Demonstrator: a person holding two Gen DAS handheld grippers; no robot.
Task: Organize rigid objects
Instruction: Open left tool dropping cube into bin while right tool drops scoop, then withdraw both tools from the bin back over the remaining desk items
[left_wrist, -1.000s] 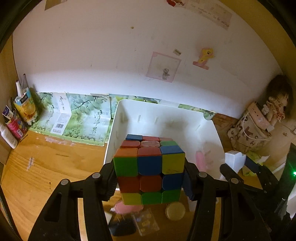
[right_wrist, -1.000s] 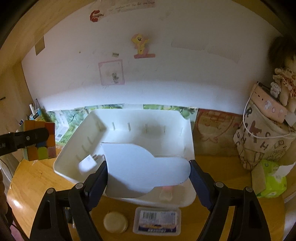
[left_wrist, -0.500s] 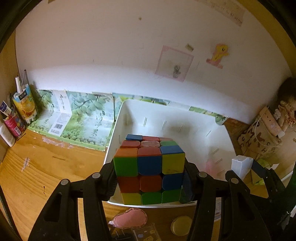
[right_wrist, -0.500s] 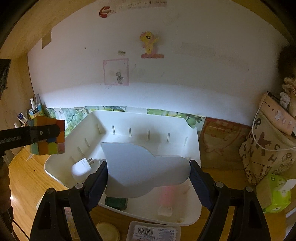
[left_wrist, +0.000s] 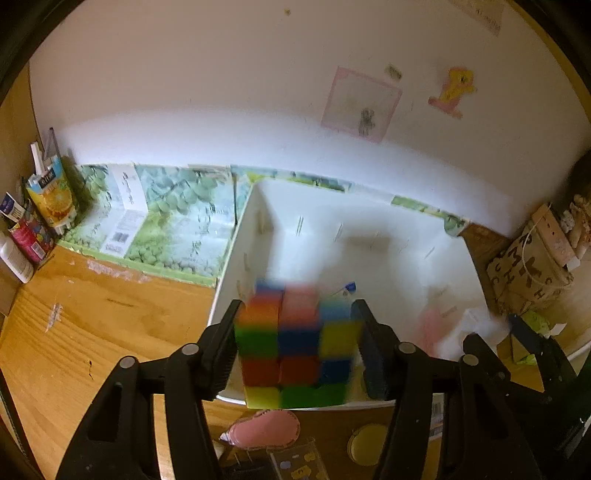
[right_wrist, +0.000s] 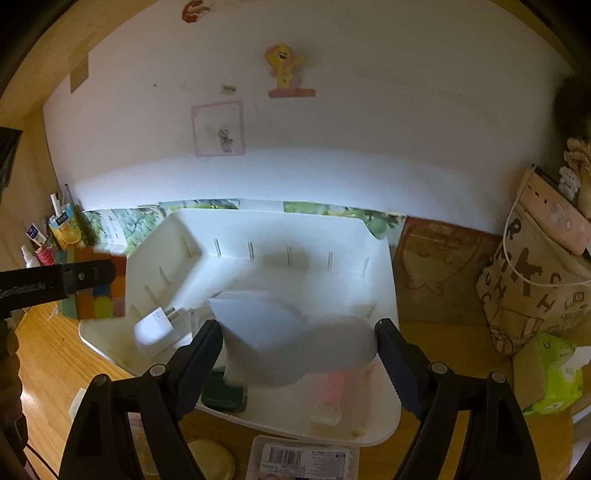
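My left gripper (left_wrist: 299, 347) is shut on a multicoloured puzzle cube (left_wrist: 297, 339), held above the near left edge of the white bin (left_wrist: 258, 229). The cube (right_wrist: 94, 295) and left gripper also show at the left of the right wrist view. My right gripper (right_wrist: 299, 350) is shut on a flat white curved plastic piece (right_wrist: 291, 336), held over the white bin (right_wrist: 258, 225). In the bin lie a white plug adapter (right_wrist: 155, 328), a pink item (right_wrist: 340, 384) and a dark green item (right_wrist: 221, 395).
On the wooden desk in front of the bin lie a pink pouch (left_wrist: 264, 430), a round yellow lid (right_wrist: 212, 458) and a labelled clear box (right_wrist: 303, 459). Green printed cartons (left_wrist: 166, 221) lean against the wall. A letter-print bag (right_wrist: 532, 284) and green tissue pack (right_wrist: 550, 373) stand right.
Both grippers have moved forward toward the bin. The cube now hangs over the bin's near left edge, and the white piece sits lower over the bin's inside.
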